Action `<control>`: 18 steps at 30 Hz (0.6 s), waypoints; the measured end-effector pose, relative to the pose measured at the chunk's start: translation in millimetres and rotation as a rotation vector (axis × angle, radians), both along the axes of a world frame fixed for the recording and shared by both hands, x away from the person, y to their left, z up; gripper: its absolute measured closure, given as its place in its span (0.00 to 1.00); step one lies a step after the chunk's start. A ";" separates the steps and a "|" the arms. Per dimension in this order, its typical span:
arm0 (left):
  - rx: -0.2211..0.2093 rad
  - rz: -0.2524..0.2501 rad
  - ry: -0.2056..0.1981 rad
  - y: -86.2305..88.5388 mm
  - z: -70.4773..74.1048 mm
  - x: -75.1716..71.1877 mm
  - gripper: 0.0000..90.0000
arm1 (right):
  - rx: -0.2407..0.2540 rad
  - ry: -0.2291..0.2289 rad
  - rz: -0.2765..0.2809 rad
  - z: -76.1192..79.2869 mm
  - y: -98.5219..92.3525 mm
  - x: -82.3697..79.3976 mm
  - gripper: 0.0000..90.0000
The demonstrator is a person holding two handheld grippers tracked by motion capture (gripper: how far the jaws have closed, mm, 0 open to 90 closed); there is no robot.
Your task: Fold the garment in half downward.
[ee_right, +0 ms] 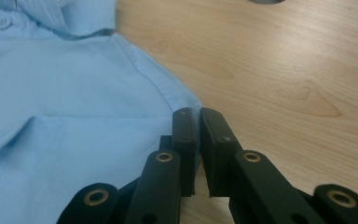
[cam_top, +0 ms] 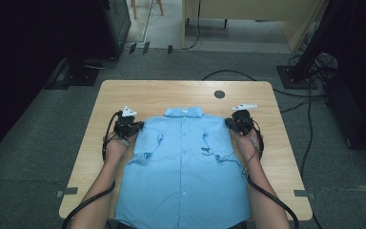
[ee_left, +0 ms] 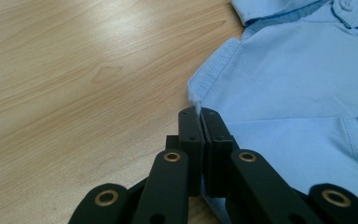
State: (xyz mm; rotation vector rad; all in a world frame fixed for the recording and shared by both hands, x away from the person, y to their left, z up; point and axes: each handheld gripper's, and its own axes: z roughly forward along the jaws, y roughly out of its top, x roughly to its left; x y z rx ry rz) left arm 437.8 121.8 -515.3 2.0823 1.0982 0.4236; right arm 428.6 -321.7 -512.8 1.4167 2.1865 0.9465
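Note:
A light blue short-sleeved shirt (cam_top: 183, 167) lies buttoned and face up on the wooden table (cam_top: 167, 93), collar at the far end and both sleeves folded inward. My left gripper (cam_top: 139, 125) is at the shirt's left shoulder. In the left gripper view its jaws (ee_left: 199, 112) are pressed together on the shoulder's seamed edge (ee_left: 214, 70). My right gripper (cam_top: 229, 123) is at the right shoulder. In the right gripper view the shirt's corner (ee_right: 177, 93) runs into the thin slit between its nearly closed jaws (ee_right: 194, 112).
A grey round cap (cam_top: 219, 94) is set into the table behind the collar. Bare wood lies to either side of the shirt. Cables trail from both grippers along the forearms. Grey carpet, stands and cables surround the table.

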 end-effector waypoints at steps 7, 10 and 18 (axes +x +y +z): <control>-0.074 0.004 0.009 4.0 5.9 3.0 0.68 | 0.037 -0.029 0.033 5.7 -8.3 -0.8 0.72; -0.050 -0.020 0.002 -0.2 8.9 4.0 0.61 | 0.060 -0.015 0.051 7.3 -9.8 2.2 0.59; -0.048 -0.070 -0.024 -7.9 15.7 7.4 0.52 | 0.078 0.005 0.077 9.0 -6.5 6.4 0.46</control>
